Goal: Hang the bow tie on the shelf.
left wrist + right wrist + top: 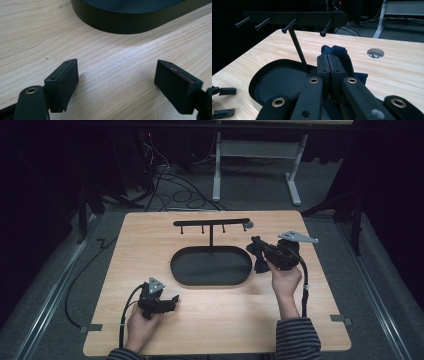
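Observation:
A black oval tray (pixel 180 270) sits mid-table, and a thin post rises from it to a black bar with several pegs (pixel 210 222). My right gripper (pixel 256 243) is at the tray's right end, shut on a dark blue cloth (pixel 260 263) that hangs beneath it. In the right gripper view the closed jaws (pixel 328 58) pinch the cloth (pixel 338 52) just below the peg bar (pixel 294 18). My left gripper (pixel 172 301) rests low near the table's front left. It is open (pixel 116 67) over bare wood, and the tray's wall (pixel 120 23) lies ahead of it.
The light wooden table (pixel 150 240) has a round cable hole (pixel 375 53) behind the cloth, near the bar's right end. Cables and a white desk frame (pixel 217 170) lie on the floor beyond the far edge. A cable trails from each gripper.

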The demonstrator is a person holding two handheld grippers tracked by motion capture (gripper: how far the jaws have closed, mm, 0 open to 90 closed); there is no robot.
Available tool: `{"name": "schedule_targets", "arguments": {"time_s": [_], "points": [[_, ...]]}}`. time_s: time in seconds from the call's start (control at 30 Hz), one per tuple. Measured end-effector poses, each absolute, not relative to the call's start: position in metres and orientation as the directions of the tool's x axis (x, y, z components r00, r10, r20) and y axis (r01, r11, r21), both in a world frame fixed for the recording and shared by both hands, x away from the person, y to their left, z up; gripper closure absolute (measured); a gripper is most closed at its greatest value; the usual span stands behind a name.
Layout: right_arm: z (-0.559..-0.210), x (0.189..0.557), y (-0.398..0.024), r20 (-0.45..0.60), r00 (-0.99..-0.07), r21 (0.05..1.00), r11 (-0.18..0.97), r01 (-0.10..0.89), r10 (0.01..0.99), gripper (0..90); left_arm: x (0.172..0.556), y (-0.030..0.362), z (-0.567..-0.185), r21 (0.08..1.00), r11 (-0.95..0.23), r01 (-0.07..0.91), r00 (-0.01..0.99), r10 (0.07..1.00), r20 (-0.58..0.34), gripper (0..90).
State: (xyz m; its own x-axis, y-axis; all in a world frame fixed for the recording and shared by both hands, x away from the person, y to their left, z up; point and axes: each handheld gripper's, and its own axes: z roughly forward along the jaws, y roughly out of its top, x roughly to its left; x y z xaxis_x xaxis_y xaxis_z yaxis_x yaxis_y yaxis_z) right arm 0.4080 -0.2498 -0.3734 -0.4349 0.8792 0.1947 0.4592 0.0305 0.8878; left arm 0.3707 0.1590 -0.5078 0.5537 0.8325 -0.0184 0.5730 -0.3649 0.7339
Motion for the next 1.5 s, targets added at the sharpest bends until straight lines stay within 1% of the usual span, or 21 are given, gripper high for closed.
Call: {"name": "schedule_targets", "arguments": {"time_s": [0.5,1.5], "points": [[-0.360,0.423,-0.242,0.200,-0.435,0.894,0.017,0.447,0.878,90.0,0.371,0.159,-0.508,0.734,-0.366,0.573,0.554,0.832,-0.018,19.9],[-0.355,0.444,-0.217,0.185,-0.439,0.891,0.039,0.452,0.879,90.0,0.370,0.159,-0.508,0.735,-0.366,0.571,0.555,0.831,-0.018,20.0]]}}
